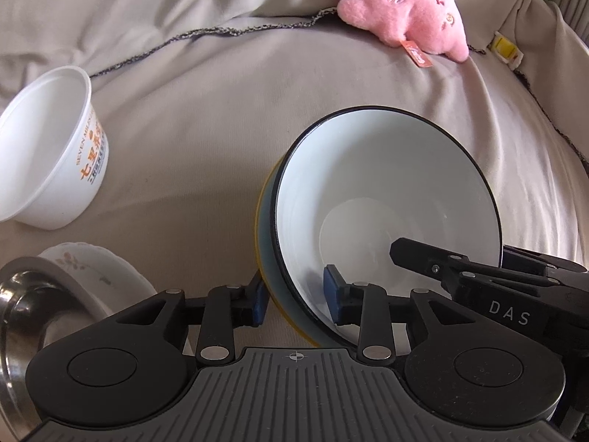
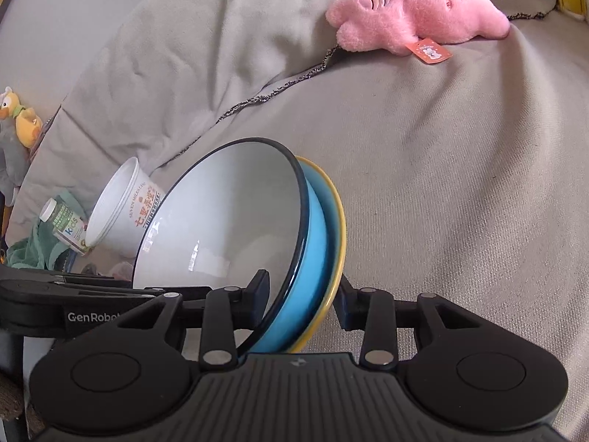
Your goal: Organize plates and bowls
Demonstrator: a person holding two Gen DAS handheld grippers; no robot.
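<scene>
A blue bowl (image 1: 368,191) with a white inside and dark rim sits in a yellow-rimmed plate (image 1: 262,228), both tilted above the beige cover. My left gripper (image 1: 292,300) straddles their near edge, one pad inside the bowl, one outside the plate; contact is unclear. My right gripper (image 2: 302,296) straddles bowl (image 2: 235,221) and plate (image 2: 337,221) from the opposite side the same way. A white paper bowl (image 1: 51,154) lies tilted at left, also in the right wrist view (image 2: 125,210). A steel bowl (image 1: 25,316) in a floral white bowl (image 1: 95,269) sits at lower left.
A pink plush toy (image 1: 405,11) lies at the back, also in the right wrist view (image 2: 416,7). A small bottle (image 2: 66,228) on green cloth and a yellow plush (image 2: 22,118) sit at far left. A yellow tag (image 1: 506,48) is at the back right.
</scene>
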